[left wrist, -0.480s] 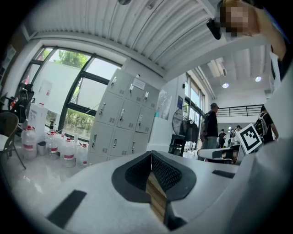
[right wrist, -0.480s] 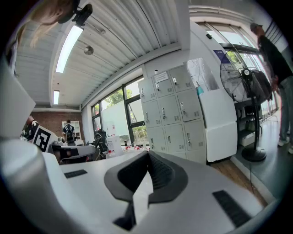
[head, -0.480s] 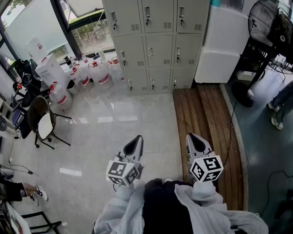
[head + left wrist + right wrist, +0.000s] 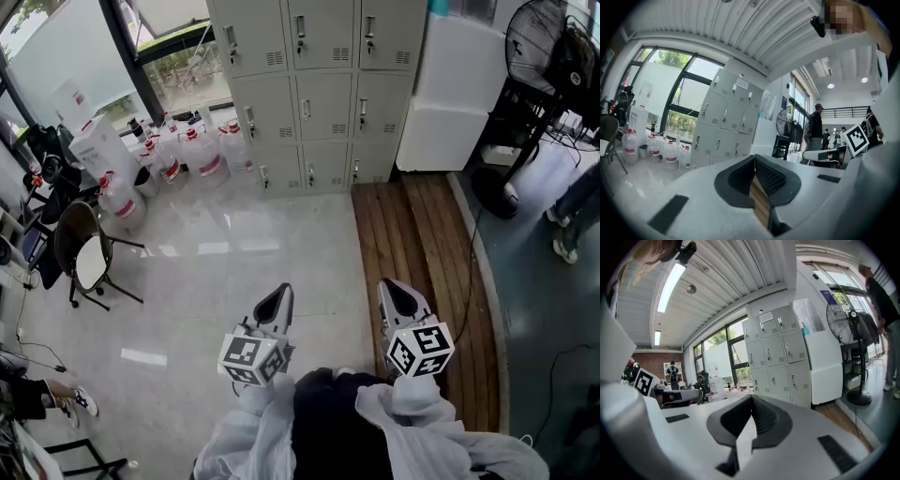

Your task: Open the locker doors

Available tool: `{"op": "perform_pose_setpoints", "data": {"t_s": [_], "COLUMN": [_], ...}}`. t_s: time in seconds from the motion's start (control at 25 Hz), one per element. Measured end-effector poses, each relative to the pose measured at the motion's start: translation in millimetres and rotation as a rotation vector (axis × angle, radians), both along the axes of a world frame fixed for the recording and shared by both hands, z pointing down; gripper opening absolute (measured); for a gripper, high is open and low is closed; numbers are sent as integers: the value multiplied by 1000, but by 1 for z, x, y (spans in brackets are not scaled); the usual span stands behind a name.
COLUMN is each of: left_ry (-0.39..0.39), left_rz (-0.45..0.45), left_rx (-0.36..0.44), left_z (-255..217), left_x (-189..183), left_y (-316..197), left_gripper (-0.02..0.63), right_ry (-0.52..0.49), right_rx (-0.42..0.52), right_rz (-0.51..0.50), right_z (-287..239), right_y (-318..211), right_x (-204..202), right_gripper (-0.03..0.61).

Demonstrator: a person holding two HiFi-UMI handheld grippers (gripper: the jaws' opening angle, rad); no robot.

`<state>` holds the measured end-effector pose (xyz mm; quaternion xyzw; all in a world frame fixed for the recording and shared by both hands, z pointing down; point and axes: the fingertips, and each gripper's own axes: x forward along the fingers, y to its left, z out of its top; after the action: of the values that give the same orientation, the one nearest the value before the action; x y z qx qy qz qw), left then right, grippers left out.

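A grey bank of lockers stands against the far wall, three columns wide, every door shut with its small handle showing. The same lockers appear in the left gripper view and the lockers again in the right gripper view, well ahead of both tools. My left gripper and right gripper are held side by side close to my body, pointing toward the lockers. Both are shut with nothing between the jaws; the left gripper and right gripper tips meet.
Several water jugs stand left of the lockers by the window. A chair is at the left. A white cabinet sits right of the lockers, a black fan beyond it. A wooden strip runs along the floor.
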<state>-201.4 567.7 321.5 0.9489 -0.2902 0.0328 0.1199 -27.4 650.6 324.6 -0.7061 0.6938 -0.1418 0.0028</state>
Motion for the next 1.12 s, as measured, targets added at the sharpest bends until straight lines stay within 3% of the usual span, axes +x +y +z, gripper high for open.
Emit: {"op": "perform_pose_setpoints", "data": {"t_s": [0.68,1.12], "left_ry": [-23,-34], "left_rz": [34,12], "left_rx": [-49,-45], "left_z": [24,27], "left_x": [-22,15], "left_y": [-6,-74], "left_gripper": [11,11], "right_ry": [-38,-43], "right_rx": [-48,-36], "right_rz": [19,0], "right_z": [26,30], "right_y": [-5,-76], "right_x": [-30,13], "right_gripper": [0,0]}}
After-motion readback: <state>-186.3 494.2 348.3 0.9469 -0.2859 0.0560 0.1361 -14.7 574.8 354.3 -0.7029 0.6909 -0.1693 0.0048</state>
